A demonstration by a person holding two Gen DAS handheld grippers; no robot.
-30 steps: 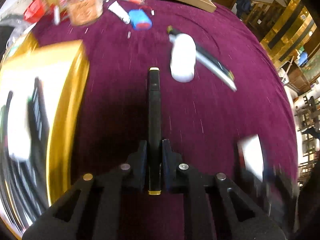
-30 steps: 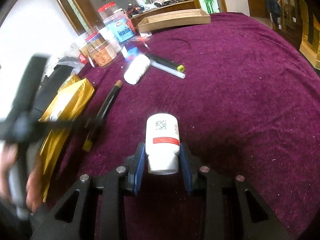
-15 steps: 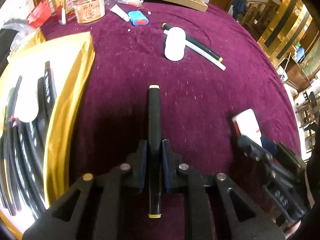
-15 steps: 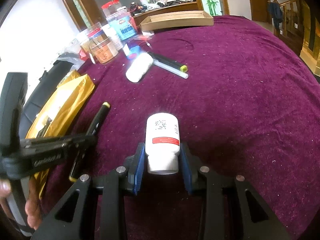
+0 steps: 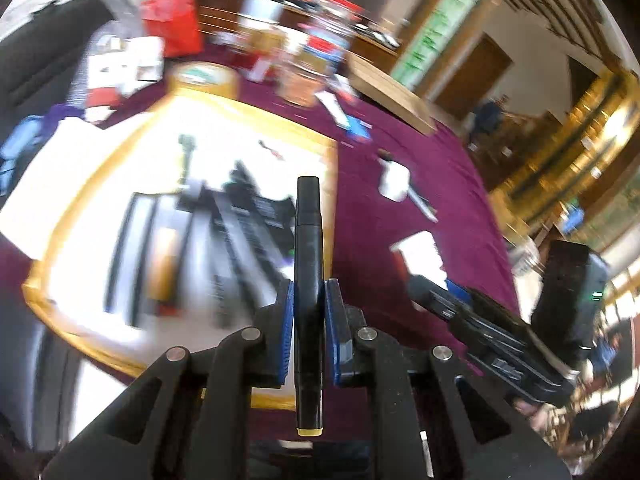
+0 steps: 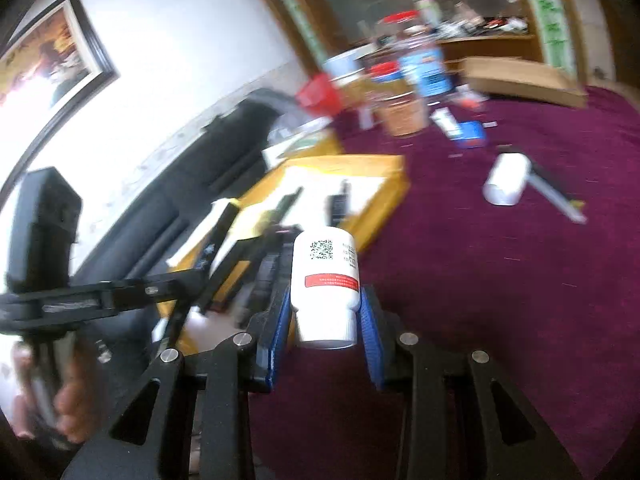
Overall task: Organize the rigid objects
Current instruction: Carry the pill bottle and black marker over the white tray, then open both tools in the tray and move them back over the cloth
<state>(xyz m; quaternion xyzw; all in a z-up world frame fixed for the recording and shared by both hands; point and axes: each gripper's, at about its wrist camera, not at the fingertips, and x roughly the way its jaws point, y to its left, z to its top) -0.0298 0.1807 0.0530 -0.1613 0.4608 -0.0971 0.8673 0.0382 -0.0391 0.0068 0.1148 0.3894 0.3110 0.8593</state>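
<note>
Left gripper clamped on a black marker, blue pads tight on both sides of the barrel, marker pointing to 12 o'clock along the fingers, yellow end cap at the 6 o'clock end. Marker tip sits over the right edge of a gold tray, above the dark pens and long black items lying blurred inside it. Tray rests on a purple tablecloth. At 1 o'clock from the marker a white bottle lies on its side on the cloth, a pen touching it. At 3 o'clock the right gripper's arm comes in with a white bottle.

Right gripper clamped on a white pill bottle, cap end toward the camera, QR label and red stripe facing up, held in the air near the tray's lower right edge. Gold tray at 11 o'clock from the bottle. Left gripper at 9 o'clock, crossing over the tray. Lying white bottle at 1 o'clock on the cloth. Jars and a cardboard box cluster at 12 to 1 o'clock, far side, blurred
</note>
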